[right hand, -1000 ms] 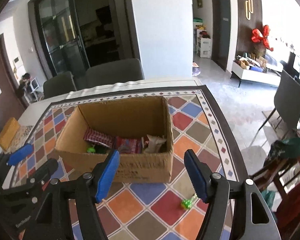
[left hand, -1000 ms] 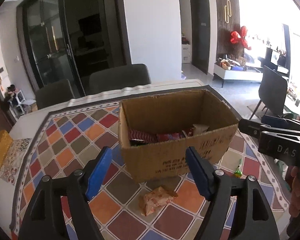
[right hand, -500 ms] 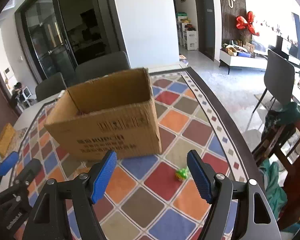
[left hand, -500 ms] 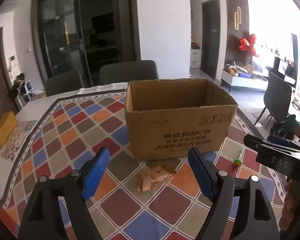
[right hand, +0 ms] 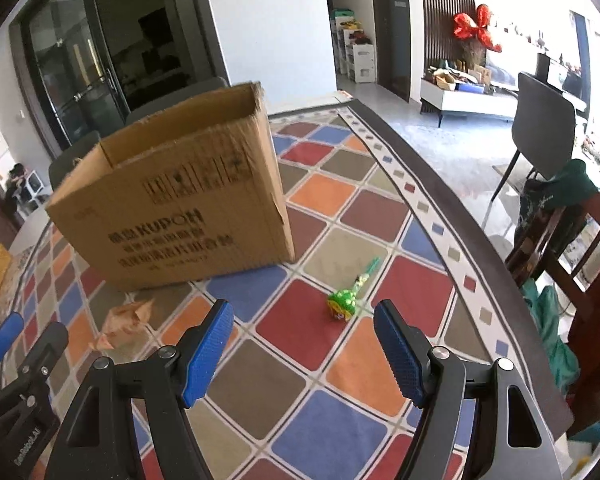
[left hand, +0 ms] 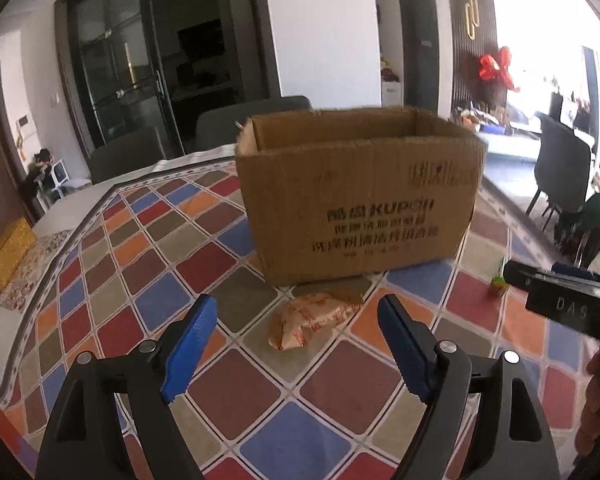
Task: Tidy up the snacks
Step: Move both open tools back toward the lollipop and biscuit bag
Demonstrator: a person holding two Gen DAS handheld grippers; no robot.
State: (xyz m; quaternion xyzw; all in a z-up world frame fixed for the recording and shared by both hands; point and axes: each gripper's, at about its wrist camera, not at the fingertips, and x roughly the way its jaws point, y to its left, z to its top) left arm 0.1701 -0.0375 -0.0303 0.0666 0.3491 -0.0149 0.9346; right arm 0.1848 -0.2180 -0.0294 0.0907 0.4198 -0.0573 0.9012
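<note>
Bright daylight from the right fills a living-dining room where a table carries a tablecloth of coloured diamond tiles [left hand: 204,264]. Seen from the left wrist, an open-topped brown cardboard box with black printed lettering [left hand: 360,196] stands at twelve o'clock on the cloth, its inside hidden from this low angle. Just short of its near bottom edge, touching or nearly so, lies a crumpled orange-tan snack packet [left hand: 312,320], flat and creased, with nothing between it and the left gripper [left hand: 296,344], whose blue-padded fingers [left hand: 188,350] stand wide apart and empty. At three o'clock the black body of the right gripper [left hand: 560,300] juts in, with a small green-wrapped lollipop [left hand: 499,279] on the cloth just beyond it. Grey chairs [left hand: 256,122] and dark glass doors [left hand: 116,80] sit behind the box, and a yellow patterned box [left hand: 6,254] rests at nine o'clock on the table's edge. From the right wrist, the same cardboard box [right hand: 180,200] stands at eleven o'clock, and the lollipop [right hand: 342,302] lies at twelve o'clock on a red tile, stick pointing away toward one o'clock, clear of the box. The right gripper [right hand: 304,350] hovers short of it; its jaws have just been opening and stand apart with nothing between them. The snack packet [right hand: 120,322] lies at nine o'clock near the box's corner, with the left gripper [right hand: 16,368] at eight o'clock. A wooden chair draped with green cloth [right hand: 556,208] stands beyond the table's edge at three o'clock.
</note>
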